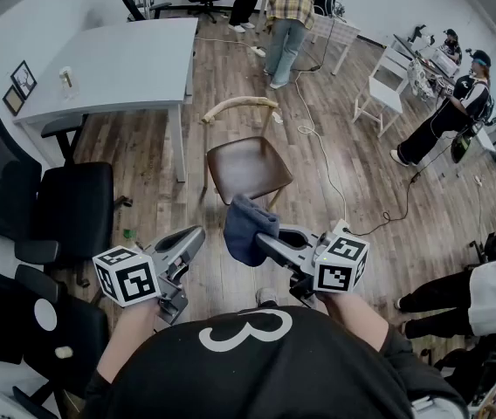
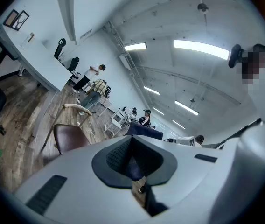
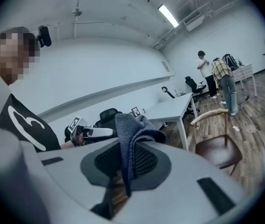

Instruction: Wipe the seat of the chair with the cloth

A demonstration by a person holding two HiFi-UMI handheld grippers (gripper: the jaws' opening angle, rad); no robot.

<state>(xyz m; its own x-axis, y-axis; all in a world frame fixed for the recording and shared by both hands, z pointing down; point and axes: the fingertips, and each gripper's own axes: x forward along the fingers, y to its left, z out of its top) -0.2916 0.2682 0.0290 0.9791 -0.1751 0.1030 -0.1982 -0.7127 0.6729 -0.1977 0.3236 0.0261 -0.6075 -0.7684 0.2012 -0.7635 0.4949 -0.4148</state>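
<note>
The chair (image 1: 244,166) has a brown seat and a curved wooden backrest (image 1: 239,105); it stands on the wood floor ahead of me. It also shows in the left gripper view as the chair (image 2: 69,136) and in the right gripper view as the chair (image 3: 216,150). My right gripper (image 1: 261,236) is shut on a blue-grey cloth (image 1: 246,225), held in the air just short of the seat's near edge. The cloth (image 3: 135,127) bunches above the right gripper (image 3: 125,164). My left gripper (image 1: 197,232) hovers beside it, jaws together and holding nothing, also seen as the left gripper (image 2: 135,160).
A white table (image 1: 126,64) stands left of the chair. Black office chairs (image 1: 73,203) crowd the near left. A cable (image 1: 318,147) snakes over the floor at the right. People stand at the back (image 1: 287,20) and at the right (image 1: 453,103), near a small white stool (image 1: 379,94).
</note>
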